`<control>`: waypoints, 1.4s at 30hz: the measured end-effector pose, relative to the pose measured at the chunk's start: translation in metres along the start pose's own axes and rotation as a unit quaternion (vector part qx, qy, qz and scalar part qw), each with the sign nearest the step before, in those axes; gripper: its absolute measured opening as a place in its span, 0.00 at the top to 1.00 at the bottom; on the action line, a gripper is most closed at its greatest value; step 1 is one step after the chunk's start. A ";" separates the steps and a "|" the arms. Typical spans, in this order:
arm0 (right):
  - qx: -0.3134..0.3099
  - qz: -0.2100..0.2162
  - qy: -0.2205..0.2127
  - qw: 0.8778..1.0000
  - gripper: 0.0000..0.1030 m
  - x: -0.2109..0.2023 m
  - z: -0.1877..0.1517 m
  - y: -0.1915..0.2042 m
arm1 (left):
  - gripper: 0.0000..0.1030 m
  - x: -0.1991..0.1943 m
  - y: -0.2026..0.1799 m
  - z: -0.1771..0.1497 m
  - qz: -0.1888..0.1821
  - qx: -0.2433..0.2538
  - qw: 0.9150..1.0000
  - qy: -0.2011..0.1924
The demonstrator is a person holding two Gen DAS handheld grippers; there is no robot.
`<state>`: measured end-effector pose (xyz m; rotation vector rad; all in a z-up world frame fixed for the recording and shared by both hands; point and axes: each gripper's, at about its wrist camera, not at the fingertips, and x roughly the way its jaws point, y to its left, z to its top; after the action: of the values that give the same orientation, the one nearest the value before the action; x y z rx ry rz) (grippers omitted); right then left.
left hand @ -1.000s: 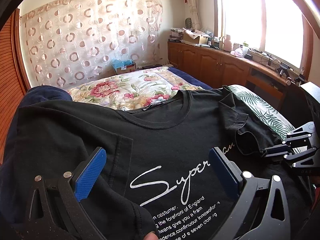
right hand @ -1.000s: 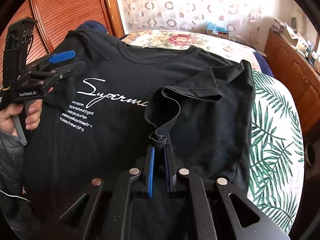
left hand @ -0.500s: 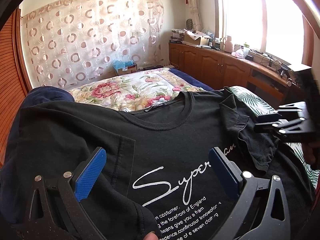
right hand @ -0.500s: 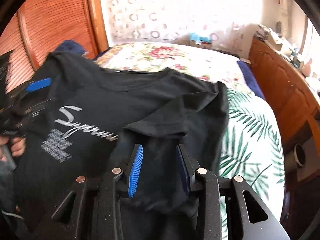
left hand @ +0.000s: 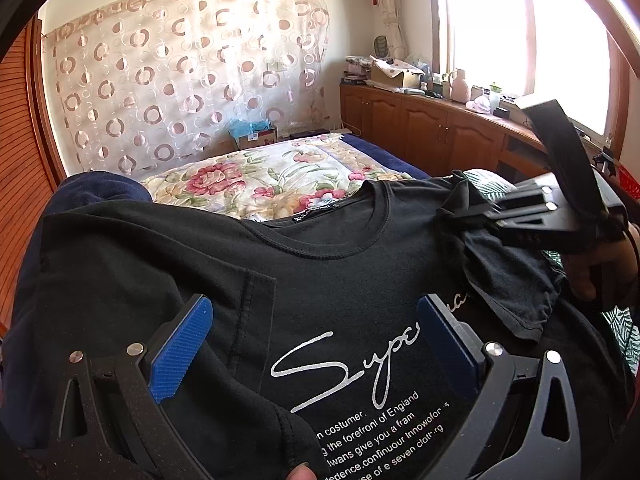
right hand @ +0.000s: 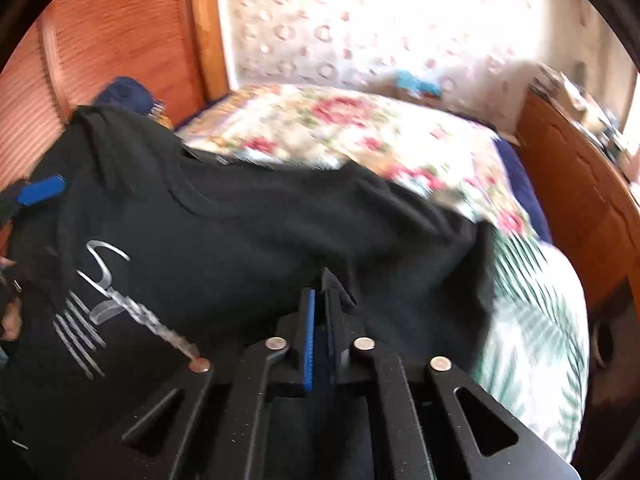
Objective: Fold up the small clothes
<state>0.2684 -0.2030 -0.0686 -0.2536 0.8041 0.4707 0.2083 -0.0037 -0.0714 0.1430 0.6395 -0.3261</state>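
Note:
A black T-shirt [left hand: 320, 280] with white script print lies spread on the bed, collar toward the far end. My left gripper [left hand: 316, 344] is open, its blue pads wide apart just above the shirt's chest. My right gripper [right hand: 320, 320] is shut, pads together over the folded-in right sleeve; whether cloth sits between them I cannot tell. In the left wrist view it [left hand: 460, 214] sits at the shirt's right shoulder, over the folded sleeve [left hand: 508, 284]. The shirt also fills the blurred right wrist view [right hand: 260, 240].
A floral quilt [left hand: 260, 184] covers the far half of the bed. A palm-leaf sheet [right hand: 536, 320] lies along the bed's right side. Wooden cabinets [left hand: 420, 128] run under the window at right. A wooden slatted door [right hand: 100, 40] stands at left.
My right gripper let the sleeve go and opened, then moved up toward the shirt's right shoulder and shut again. My left gripper stayed open in place.

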 end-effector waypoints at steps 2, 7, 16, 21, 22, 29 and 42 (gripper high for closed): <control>-0.012 0.007 -0.010 1.000 0.97 0.008 0.015 0.009 | 0.00 -0.001 0.001 0.000 0.001 -0.002 1.000 -0.001; -0.029 0.016 -0.033 0.999 0.97 0.024 0.041 0.019 | 0.00 0.000 0.002 0.000 0.000 -0.007 1.000 0.001; -0.031 -0.002 -0.026 0.999 0.70 0.032 0.043 0.008 | 0.00 0.002 -0.002 0.000 0.000 -0.003 1.000 0.002; 0.006 -0.039 -0.011 0.999 0.65 0.028 0.024 -0.015 | 0.00 0.002 -0.001 0.000 0.002 -0.004 1.000 0.003; 0.011 -0.046 -0.008 0.999 0.65 0.023 0.019 -0.019 | 0.00 0.003 -0.001 0.000 0.002 -0.005 1.000 0.003; 0.054 -0.098 0.022 0.993 0.65 0.038 -0.004 -0.049 | 0.01 -0.001 0.009 0.010 0.001 -0.027 1.000 -0.005; 0.063 -0.084 0.014 0.994 0.65 0.057 0.007 -0.068 | 0.07 -0.038 0.065 0.026 0.054 -0.077 0.996 -0.003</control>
<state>0.3407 -0.2422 -0.1036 -0.2087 0.8295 0.2571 0.2163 0.0609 -0.0262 0.0280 0.6461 -0.1724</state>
